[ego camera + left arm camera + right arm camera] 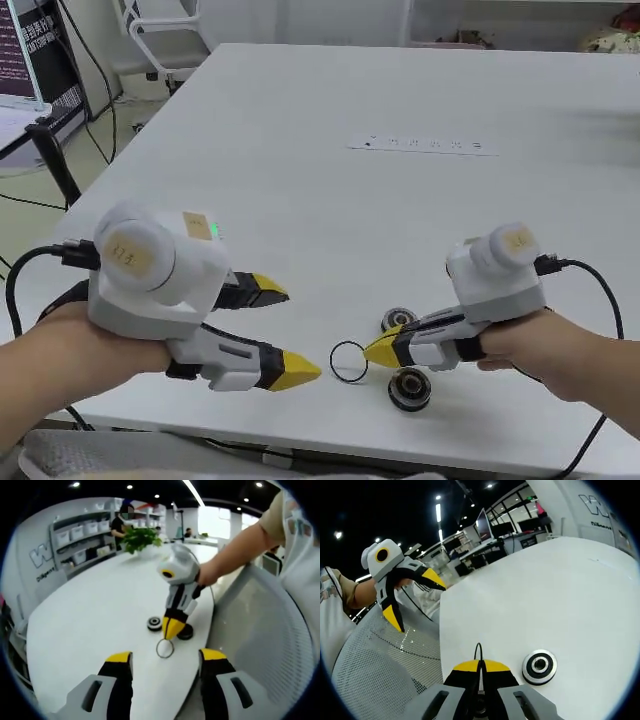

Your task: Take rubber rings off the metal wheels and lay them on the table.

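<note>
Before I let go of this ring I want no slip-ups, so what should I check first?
1. Right hand-held gripper shut on the rubber ring: ok.
2. Ring off the near wheel and the far wheel: ok.
3. Ring lying flat on the table: cannot tell; it is at least very low.
4. Left hand-held gripper open and apart from the ring: ok.
5. Bare table under the ring: ok.
6. Whether either wheel bears another ring: cannot tell.

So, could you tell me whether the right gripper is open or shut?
Shut: the right gripper has its tips together, pinching the ring.
</note>
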